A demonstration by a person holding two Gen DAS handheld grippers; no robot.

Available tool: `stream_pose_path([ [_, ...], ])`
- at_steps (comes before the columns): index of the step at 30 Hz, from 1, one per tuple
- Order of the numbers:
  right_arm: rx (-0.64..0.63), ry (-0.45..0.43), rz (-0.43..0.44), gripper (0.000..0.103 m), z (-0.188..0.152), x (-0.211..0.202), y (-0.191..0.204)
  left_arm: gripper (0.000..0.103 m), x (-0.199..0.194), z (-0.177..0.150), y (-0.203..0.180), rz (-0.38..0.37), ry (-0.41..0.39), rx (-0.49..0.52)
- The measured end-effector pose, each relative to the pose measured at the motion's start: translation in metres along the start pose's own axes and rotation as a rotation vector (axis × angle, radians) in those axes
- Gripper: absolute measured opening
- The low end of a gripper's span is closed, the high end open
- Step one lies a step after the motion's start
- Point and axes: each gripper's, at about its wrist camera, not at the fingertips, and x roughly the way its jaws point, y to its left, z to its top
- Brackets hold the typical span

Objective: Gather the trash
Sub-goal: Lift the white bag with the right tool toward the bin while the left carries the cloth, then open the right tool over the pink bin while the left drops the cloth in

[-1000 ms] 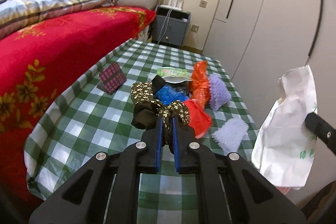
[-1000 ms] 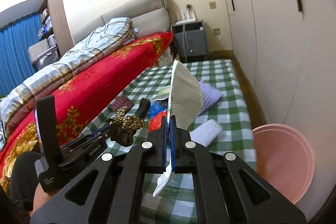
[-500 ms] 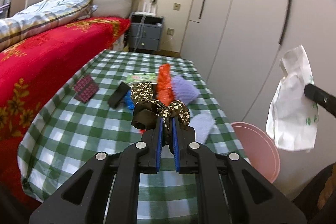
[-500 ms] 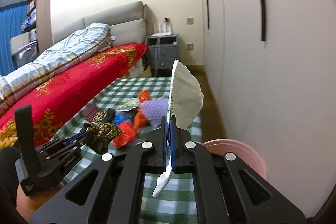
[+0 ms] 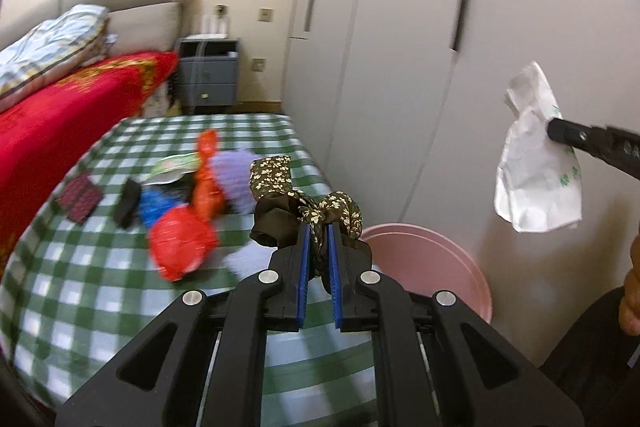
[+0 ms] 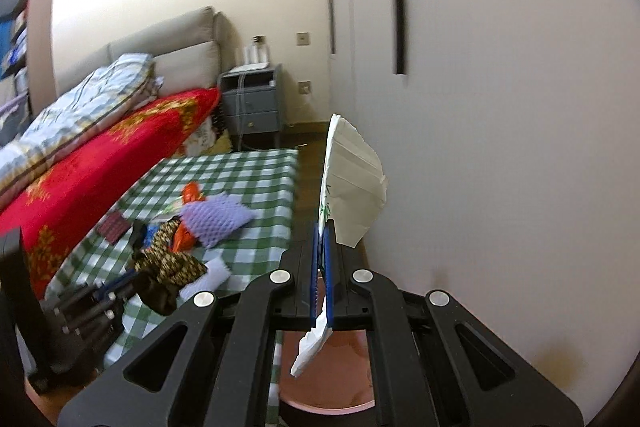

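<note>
Floral cloth [image 5: 304, 211] – clamped, white bag [image 5: 536, 171] aloft

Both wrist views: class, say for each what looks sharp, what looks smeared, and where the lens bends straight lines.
Left wrist view: the left tongs and floral cloth are sharp, the checked tablecloth and red bag smeared, the wardrobe lines bowed. Right wrist view: the right tongs and white paper bag are crisp, the wardrobe's dark groove curves.
</note>
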Motion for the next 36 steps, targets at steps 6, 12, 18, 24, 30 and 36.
stream_pose_path([
  [6, 0.021, 0.008, -0.026, 0.003, 0.001, 0.020, -0.007, 0.009, 0.030, -0.002, -0.037, -0.080, 0.028, 0.050],
  [12, 0.073, 0.038, -0.045, 0.003, 0.002, 0.041, -0.018, 0.009, 0.060, -0.001, -0.058, -0.134, 0.054, 0.062],
  [18, 0.046, 0.066, -0.056, 0.003, -0.001, 0.052, -0.012, 0.009, 0.083, -0.002, -0.063, -0.163, 0.097, 0.017],
  [24, 0.067, 0.085, -0.082, 0.014, -0.002, 0.057, -0.018, 0.018, 0.102, 0.000, -0.071, -0.245, 0.142, 0.008],
  [30, 0.070, 0.066, -0.104, 0.047, -0.002, 0.053, -0.018, 0.027, 0.095, 0.001, -0.059, -0.219, 0.138, -0.003],
  [36, 0.031, 0.057, -0.084, 0.047, -0.005, 0.048, -0.007, 0.027, 0.079, 0.004, -0.037, -0.175, 0.106, -0.014],
])
